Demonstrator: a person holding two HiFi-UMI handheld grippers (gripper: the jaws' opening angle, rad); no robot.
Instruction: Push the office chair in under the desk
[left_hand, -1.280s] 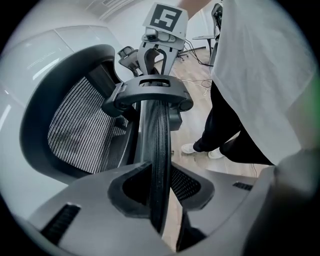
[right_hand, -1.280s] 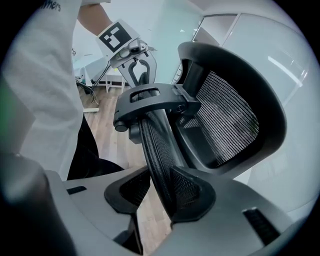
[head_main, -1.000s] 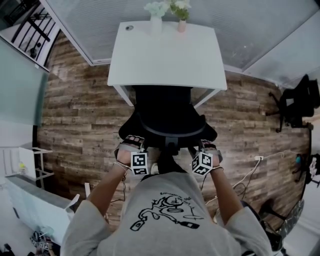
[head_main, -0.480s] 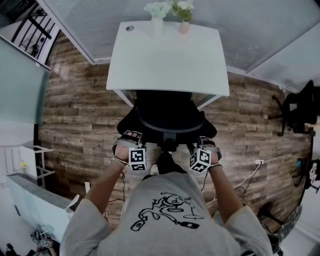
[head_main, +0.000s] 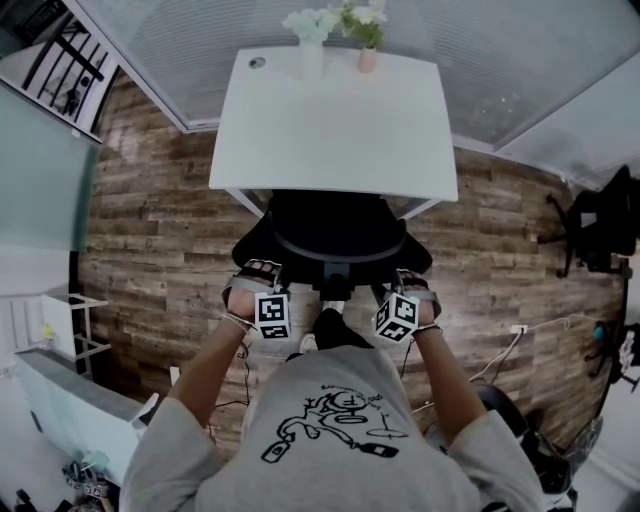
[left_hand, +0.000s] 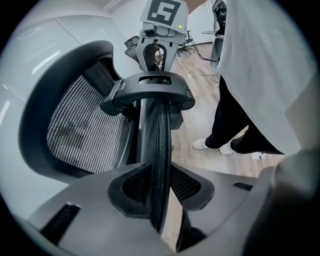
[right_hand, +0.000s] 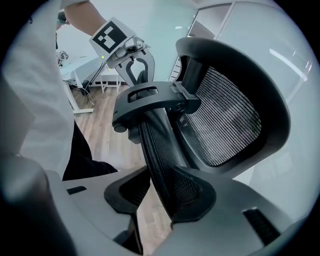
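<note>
Mid-push: fingers of left gripper (left_hand: 160, 189) and right gripper (right_hand: 162, 195) clamp the black mesh office chair (head_main: 335, 225); next, roll it under the white counter (head_main: 330, 130).

It was a small office room. A white bench (head_main: 330, 120) stood against frosted glass partition walls (head_main: 520, 60), with a black mesh office chair (head_main: 335, 235) at its near edge. A cable hole (head_main: 257, 62) sat in the bench's far left corner. A white vase of flowers (head_main: 312, 30) and a small pink pot (head_main: 367, 58) stood along its far edge. Off to the bench's right, a second black swivel chair (head_main: 598, 215) stood on the wood-plank floor (head_main: 160, 230), near a trailing cable and socket (head_main: 518, 328).
</note>
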